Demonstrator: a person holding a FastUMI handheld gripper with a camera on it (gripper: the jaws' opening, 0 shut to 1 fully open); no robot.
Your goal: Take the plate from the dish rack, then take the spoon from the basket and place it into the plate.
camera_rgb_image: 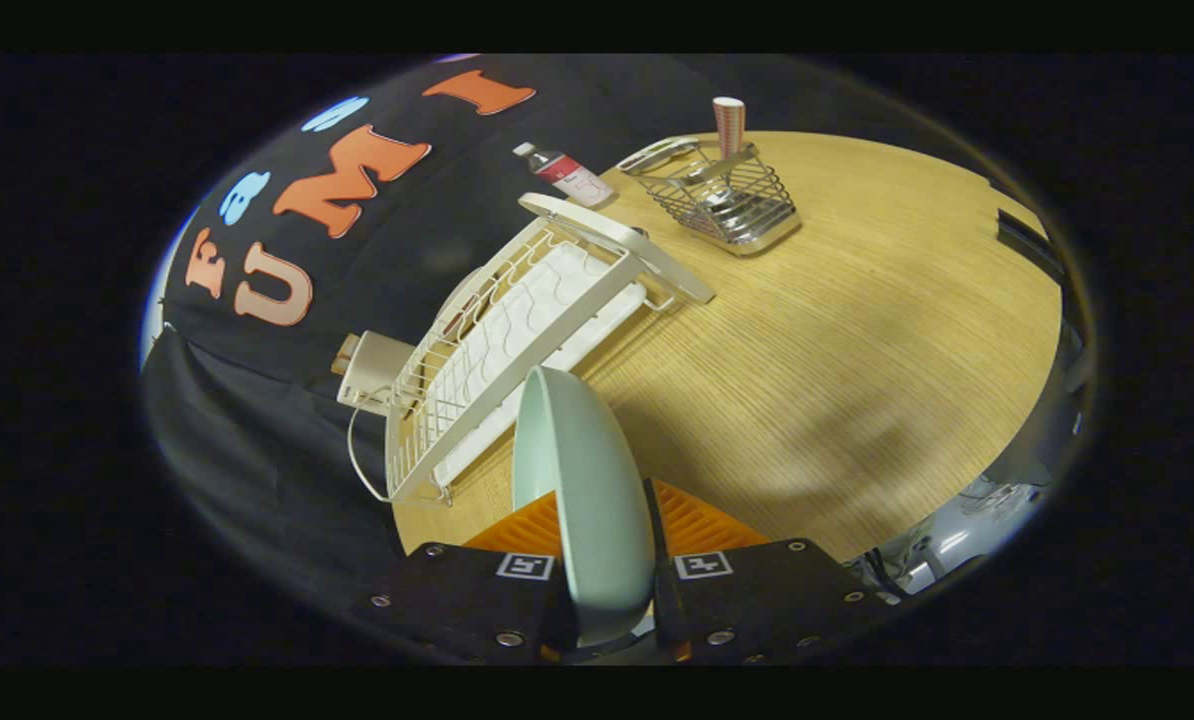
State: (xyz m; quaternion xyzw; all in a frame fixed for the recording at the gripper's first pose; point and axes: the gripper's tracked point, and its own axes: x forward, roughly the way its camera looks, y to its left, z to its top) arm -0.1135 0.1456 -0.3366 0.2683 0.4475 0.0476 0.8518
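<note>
I have the pale green plate (582, 500) edge-on, the gripper (605, 560) clamped on its rim, clear of the white dish rack (517, 330) just beyond. Tilted carry keeps hold firm. Wire basket (727, 205) with spoon stands farther off on the wooden table (857, 350).
</note>
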